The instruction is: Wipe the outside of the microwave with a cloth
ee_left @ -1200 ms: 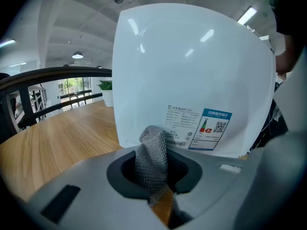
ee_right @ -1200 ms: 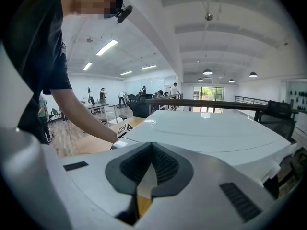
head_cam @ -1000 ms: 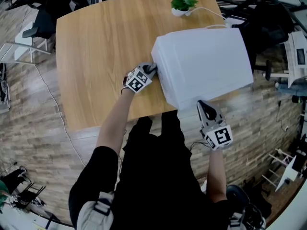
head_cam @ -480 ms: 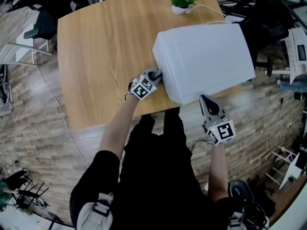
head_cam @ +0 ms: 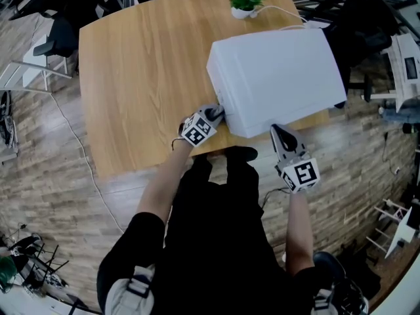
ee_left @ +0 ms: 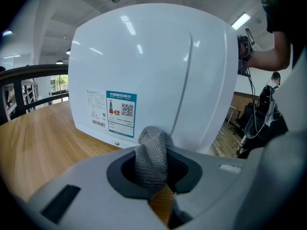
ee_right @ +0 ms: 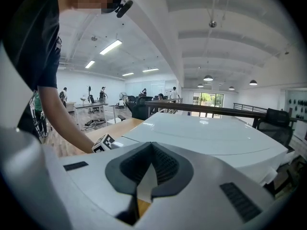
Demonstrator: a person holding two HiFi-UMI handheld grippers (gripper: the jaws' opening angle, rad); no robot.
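Note:
The white microwave (head_cam: 275, 77) stands on the wooden table (head_cam: 131, 77), near its front right edge. My left gripper (head_cam: 214, 115) is shut on a grey knitted cloth (ee_left: 151, 156) and presses it against the microwave's left side wall, low down near the front corner. That wall carries a blue-edged sticker (ee_left: 121, 113). My right gripper (head_cam: 282, 136) is shut with nothing in it, and its tips sit at the microwave's near right edge. In the right gripper view (ee_right: 151, 146) the microwave's flat top (ee_right: 211, 135) stretches ahead, with the left gripper's marker cube (ee_right: 104, 143) at the left.
A small potted plant (head_cam: 246, 0) stands at the table's far edge, and a white cable (head_cam: 283, 12) runs from it behind the microwave. Dark chairs (head_cam: 56, 35) stand left of the table. The table edge lies just under both grippers. Wood floor surrounds the table.
My left gripper has slid with the cloth along the microwave's left side toward the near corner. The right gripper has barely moved.

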